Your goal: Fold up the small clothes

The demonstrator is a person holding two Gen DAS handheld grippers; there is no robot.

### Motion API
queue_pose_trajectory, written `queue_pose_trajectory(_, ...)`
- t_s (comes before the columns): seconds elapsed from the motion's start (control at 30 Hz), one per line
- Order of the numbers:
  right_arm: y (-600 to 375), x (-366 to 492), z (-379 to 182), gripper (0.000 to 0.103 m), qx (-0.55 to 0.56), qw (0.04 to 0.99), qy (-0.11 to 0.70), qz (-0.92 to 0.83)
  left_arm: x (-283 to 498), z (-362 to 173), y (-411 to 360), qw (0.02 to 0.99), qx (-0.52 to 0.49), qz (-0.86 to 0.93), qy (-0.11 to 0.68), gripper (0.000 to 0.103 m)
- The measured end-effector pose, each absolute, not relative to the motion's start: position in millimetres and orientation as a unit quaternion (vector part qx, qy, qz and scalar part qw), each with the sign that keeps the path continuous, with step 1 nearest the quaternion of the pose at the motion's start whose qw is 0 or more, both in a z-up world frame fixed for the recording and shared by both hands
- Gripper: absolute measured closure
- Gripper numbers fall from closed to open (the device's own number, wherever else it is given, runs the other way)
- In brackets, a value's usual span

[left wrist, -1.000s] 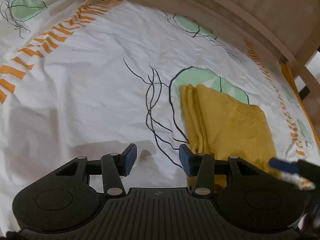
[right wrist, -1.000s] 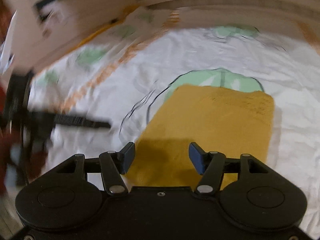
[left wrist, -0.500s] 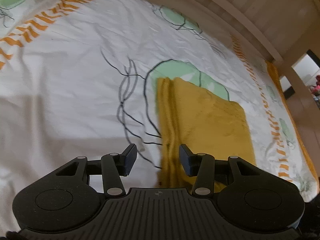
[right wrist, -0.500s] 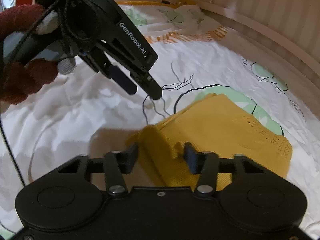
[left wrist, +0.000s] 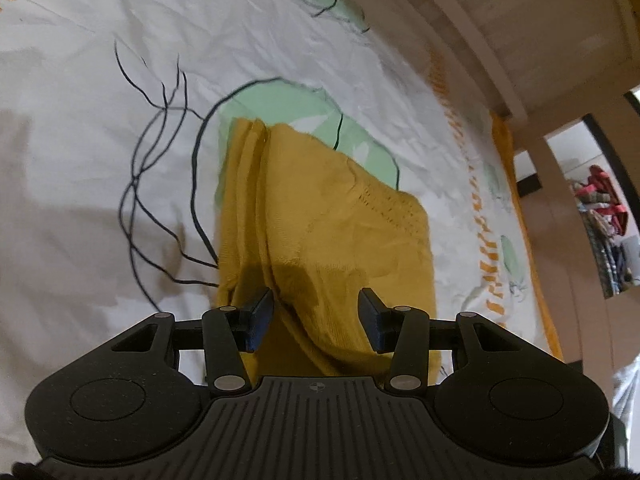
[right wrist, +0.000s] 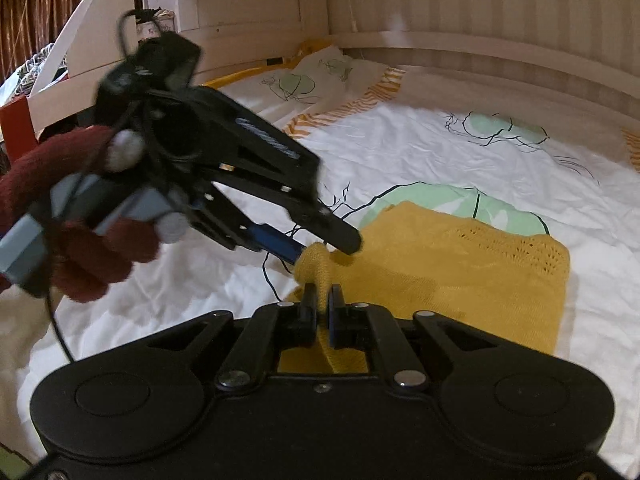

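Note:
A folded mustard-yellow knit garment (left wrist: pixel 320 208) lies on the white printed bedsheet (left wrist: pixel 80 140); it also shows in the right wrist view (right wrist: pixel 460 264). My left gripper (left wrist: pixel 316 314) is open, its blue pads either side of the garment's near edge. In the right wrist view the left gripper (right wrist: pixel 324 244) reaches from the left, fingertips at the garment's lifted corner. My right gripper (right wrist: pixel 322 308) is shut on that near corner of the garment, pinched up into a ridge.
A wooden bed frame (right wrist: pixel 480 60) curves around the far side of the mattress. A pillow (right wrist: pixel 320 76) lies at the head. A hand in a red glove (right wrist: pixel 76 216) holds the left gripper. Clothes hang beyond the bed's right edge (left wrist: pixel 600 216).
My right gripper has closed on the garment's near corner and lifted it. My left gripper has moved in over the garment's edge, still open.

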State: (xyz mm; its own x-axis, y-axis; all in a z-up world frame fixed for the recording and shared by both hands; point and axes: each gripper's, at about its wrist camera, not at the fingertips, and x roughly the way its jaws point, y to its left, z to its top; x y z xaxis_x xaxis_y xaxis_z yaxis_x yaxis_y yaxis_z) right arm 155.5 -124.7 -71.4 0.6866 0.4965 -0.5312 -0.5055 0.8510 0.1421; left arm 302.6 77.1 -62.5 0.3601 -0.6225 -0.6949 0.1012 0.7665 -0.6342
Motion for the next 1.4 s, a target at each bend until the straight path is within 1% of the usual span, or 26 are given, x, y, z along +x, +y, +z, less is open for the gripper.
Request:
queue_pose_trajectory(0.23,-124,155,-72,0.093,-0.01,0.918,0.285,0.275,322,-70,62,0.797,-0.225,-0.199,0.524,0.058)
queue_pose_trajectory(0.33,-125,153,-72,0.093,-0.005,0.918,0.285,0.274,325,-72,60,0.802,-0.218,-0.194,0.521,0.06)
queue_pose_trajectory(0.37,-126,152,-72,0.093,-0.004,0.919,0.285,0.274,324,-70,61,0.807,-0.219,-0.194,0.513,0.063)
queue_pose_trajectory(0.4,-126,149,-72,0.093,-0.003,0.919,0.284,0.273,321,-68,62,0.815,-0.217,-0.194,0.501,0.08)
queue_pose_trajectory(0.43,-126,148,-72,0.093,-0.002,0.919,0.285,0.273,317,-64,63,0.826,-0.21,-0.196,0.485,0.092)
queue_pose_trajectory(0.57,-122,151,-72,0.093,0.0,0.918,0.283,0.279,306,-51,70,0.845,-0.193,-0.202,0.456,0.094)
queue_pose_trajectory(0.67,-113,153,-77,0.093,-0.011,0.911,0.291,0.291,301,-55,78,0.85,-0.19,-0.186,0.455,0.094)
queue_pose_trajectory(0.7,-109,154,-81,0.092,-0.018,0.908,0.297,0.295,301,-59,78,0.853,-0.18,-0.172,0.459,0.096)
queue_pose_trajectory(0.8,-101,164,-96,0.08,-0.027,0.897,0.328,0.296,305,-75,84,0.856,-0.15,-0.131,0.477,0.096)
queue_pose_trajectory(0.87,-103,170,-103,0.071,-0.015,0.885,0.351,0.304,309,-86,92,0.834,-0.172,-0.143,0.505,0.096)
queue_pose_trajectory(0.9,-107,170,-102,0.057,-0.005,0.882,0.354,0.31,307,-86,97,0.831,-0.188,-0.144,0.504,0.096)
queue_pose_trajectory(0.93,-113,169,-99,0.041,0.009,0.879,0.353,0.321,303,-84,103,0.832,-0.2,-0.145,0.496,0.094)
queue_pose_trajectory(0.97,-120,169,-95,0.036,0.022,0.876,0.352,0.328,298,-80,105,0.836,-0.202,-0.147,0.489,0.093)
queue_pose_trajectory(1.0,-127,169,-91,0.03,0.035,0.875,0.35,0.332,294,-76,108,0.84,-0.201,-0.151,0.481,0.085)
queue_pose_trajectory(1.03,-135,168,-87,0.03,0.049,0.875,0.348,0.333,289,-72,110,0.844,-0.201,-0.154,0.472,0.073)
queue_pose_trajectory(1.07,-144,169,-83,0.029,0.064,0.875,0.347,0.332,284,-67,111,0.849,-0.203,-0.158,0.461,0.069)
queue_pose_trajectory(1.1,-155,171,-79,0.026,0.079,0.877,0.344,0.326,279,-63,112,0.853,-0.204,-0.162,0.453,0.064)
queue_pose_trajectory(1.13,-162,170,-77,0.019,0.094,0.88,0.341,0.317,274,-59,111,0.855,-0.207,-0.168,0.445,0.061)
queue_pose_trajectory(1.17,-171,172,-75,0.014,0.109,0.882,0.339,0.31,269,-55,110,0.856,-0.21,-0.176,0.438,0.057)
queue_pose_trajectory(1.23,-194,180,-72,0.001,0.146,0.883,0.336,0.293,263,-51,107,0.856,-0.217,-0.185,0.432,0.036)
queue_pose_trajectory(1.33,-225,192,-74,0.0,0.203,0.883,0.335,0.258,260,-50,99,0.85,-0.223,-0.2,0.435,0.031)
queue_pose_trajectory(1.37,-234,195,-75,0.0,0.222,0.882,0.334,0.247,261,-52,96,0.846,-0.222,-0.202,0.441,0.027)
queue_pose_trajectory(1.4,-243,199,-76,0.0,0.239,0.881,0.334,0.236,261,-53,94,0.844,-0.223,-0.202,0.443,0.021)
